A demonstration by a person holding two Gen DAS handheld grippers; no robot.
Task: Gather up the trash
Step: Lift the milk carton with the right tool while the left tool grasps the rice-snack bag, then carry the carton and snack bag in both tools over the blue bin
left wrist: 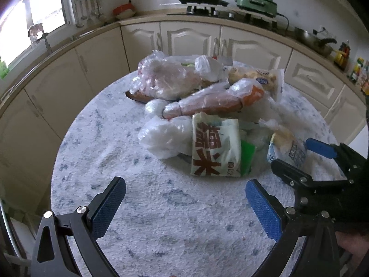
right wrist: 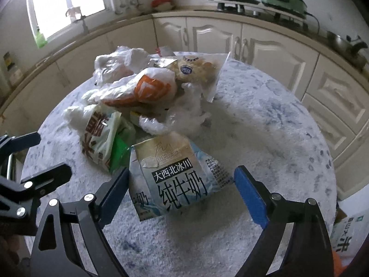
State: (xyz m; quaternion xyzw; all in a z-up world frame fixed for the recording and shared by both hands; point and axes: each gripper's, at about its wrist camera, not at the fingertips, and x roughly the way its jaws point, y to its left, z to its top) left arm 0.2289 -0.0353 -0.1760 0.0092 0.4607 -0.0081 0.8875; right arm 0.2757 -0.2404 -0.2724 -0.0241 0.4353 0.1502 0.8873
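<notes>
The right gripper tilts down at the table, its jaws spread wide around a flattened milk carton; whether either pad touches the carton is hard to tell. The left gripper hangs open over bare tabletop. Beyond lies the trash pile, its lower wrappers hidden under crumpled plastic bags.

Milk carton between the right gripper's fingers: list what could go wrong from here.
1. The right gripper is open around the crushed milk carton; closing on its flattened, tilted sides may let it slip or squash further.
2. The rice bag lies close beside the carton and could get caught by the near finger.
3. The left gripper hangs close by, so the two could bump.
</notes>
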